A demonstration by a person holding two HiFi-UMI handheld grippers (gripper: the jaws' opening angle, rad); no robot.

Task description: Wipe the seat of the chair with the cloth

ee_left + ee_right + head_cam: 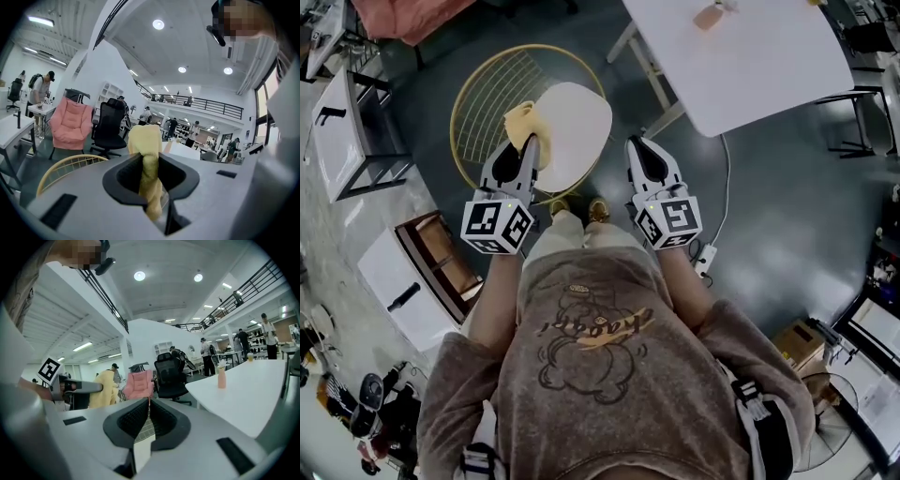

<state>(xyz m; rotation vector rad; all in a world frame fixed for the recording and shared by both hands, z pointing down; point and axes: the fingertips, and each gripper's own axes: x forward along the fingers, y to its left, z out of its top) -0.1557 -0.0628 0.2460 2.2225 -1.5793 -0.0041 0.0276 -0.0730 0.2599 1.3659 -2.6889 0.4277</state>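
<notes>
In the head view, a chair with a round white seat (574,131) and a gold wire back (487,103) stands below me. My left gripper (528,145) hovers at the seat's left edge, shut on a yellow cloth (521,120) that bunches past its tips. In the left gripper view the cloth (146,143) hangs pinched between the jaws of the left gripper (151,159), with the wire back (70,164) to the left. My right gripper (637,148) is held right of the seat, shut and empty; its jaws meet in the right gripper view (148,401).
A white table (750,56) with a pink bottle (710,14) stands at the upper right. White cabinets (337,131) and a brown box (441,258) line the left. A power strip (705,260) lies on the floor at right. People, a pink armchair (70,123) and a black office chair (108,131) are beyond.
</notes>
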